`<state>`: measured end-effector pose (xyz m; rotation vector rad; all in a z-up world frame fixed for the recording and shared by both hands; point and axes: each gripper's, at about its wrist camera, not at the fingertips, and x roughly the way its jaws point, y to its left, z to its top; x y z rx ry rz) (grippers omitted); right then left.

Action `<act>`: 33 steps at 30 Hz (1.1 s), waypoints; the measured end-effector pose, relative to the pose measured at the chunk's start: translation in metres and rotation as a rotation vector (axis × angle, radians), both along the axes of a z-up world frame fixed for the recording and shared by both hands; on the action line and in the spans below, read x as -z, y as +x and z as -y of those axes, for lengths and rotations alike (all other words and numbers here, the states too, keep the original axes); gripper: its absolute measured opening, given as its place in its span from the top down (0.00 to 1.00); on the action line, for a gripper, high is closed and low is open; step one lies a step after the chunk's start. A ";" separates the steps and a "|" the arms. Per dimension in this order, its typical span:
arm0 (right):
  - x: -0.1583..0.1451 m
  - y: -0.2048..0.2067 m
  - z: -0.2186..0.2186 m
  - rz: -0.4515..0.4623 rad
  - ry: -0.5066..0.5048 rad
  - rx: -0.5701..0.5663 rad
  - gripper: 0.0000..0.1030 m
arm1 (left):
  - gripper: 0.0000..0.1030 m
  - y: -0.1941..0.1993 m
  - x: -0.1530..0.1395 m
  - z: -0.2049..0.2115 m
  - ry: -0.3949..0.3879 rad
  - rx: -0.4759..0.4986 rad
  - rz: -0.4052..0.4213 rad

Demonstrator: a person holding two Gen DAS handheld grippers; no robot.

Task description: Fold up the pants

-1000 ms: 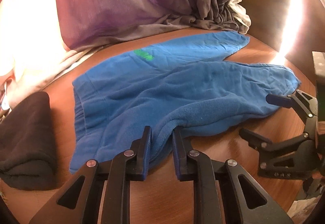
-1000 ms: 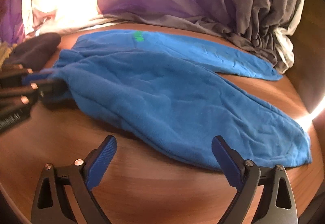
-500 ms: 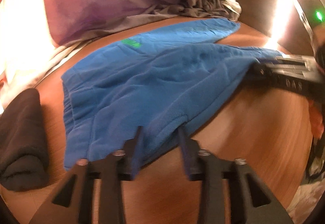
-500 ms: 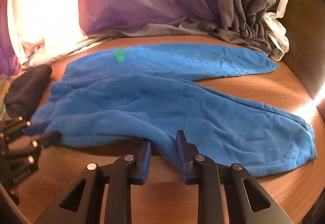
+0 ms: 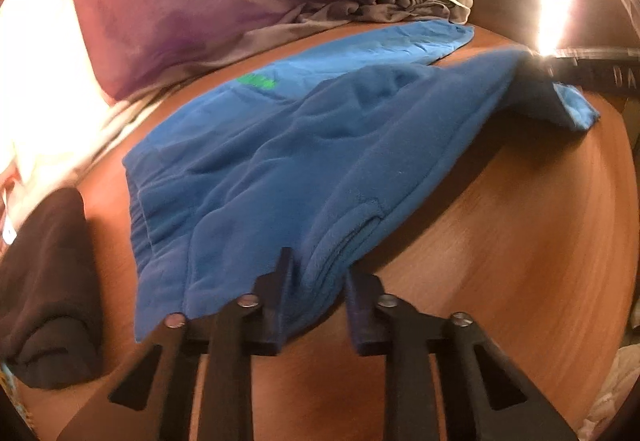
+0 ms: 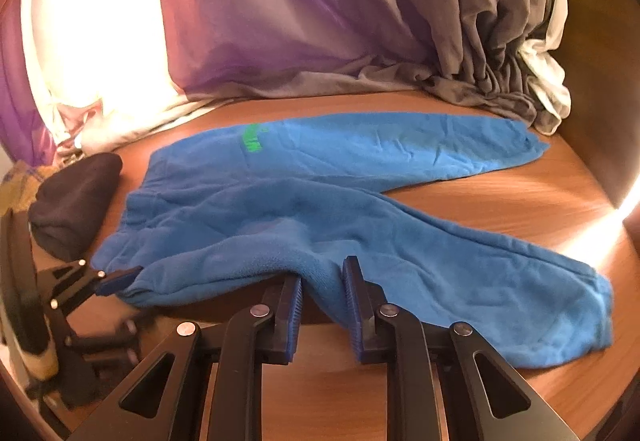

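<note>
blue fleece pants [image 6: 360, 241]: soft, limp, thick, drape | left gripper [image 5: 318, 295]: just re-closed, clamped on near waist edge | right gripper [image 6: 322, 295]: just closed, clamped on near leg hem-side edge | hold: seams

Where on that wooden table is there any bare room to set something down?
Bare wood shows between the two legs of the blue pants toward the right wall, and along the near edge of the table in front of the pants. The left end is crowded by a dark rolled cloth; the back is lined with the bunched curtain.
</note>
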<state>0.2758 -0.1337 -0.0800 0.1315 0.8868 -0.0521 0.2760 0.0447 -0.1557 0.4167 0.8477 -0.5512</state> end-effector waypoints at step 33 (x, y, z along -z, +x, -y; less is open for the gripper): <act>-0.093 0.009 0.019 -0.153 -0.060 -0.261 0.87 | 0.86 -0.001 -0.136 0.000 0.059 0.063 0.050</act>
